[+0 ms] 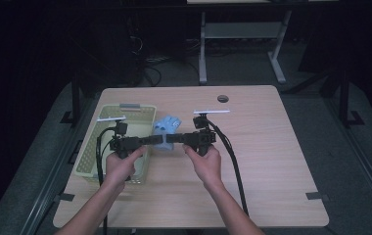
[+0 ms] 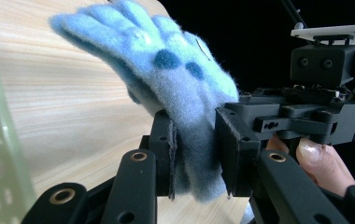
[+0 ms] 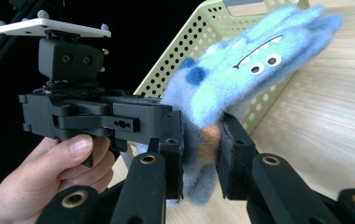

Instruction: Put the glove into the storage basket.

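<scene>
That glove [image 2: 166, 79] is fuzzy blue fleece, kinda pilled. The basket [image 3: 203, 42] looks like matt perforated plastic, pale green, the table [image 1: 252, 147] is smooth light wood grain, and both grippers' jaws are matt black plastic

Glove [image 1: 168, 125] between both grippers, right of basket [image 1: 106, 147], above table [image 1: 262, 156].

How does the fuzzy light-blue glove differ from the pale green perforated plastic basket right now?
The fuzzy light-blue glove is soft and limp, lifted off the wooden table; the pale green perforated plastic basket is rigid and rests on it. The glove is clamped between the left gripper and right gripper; the basket is ungripped. The glove is far smaller.
</scene>
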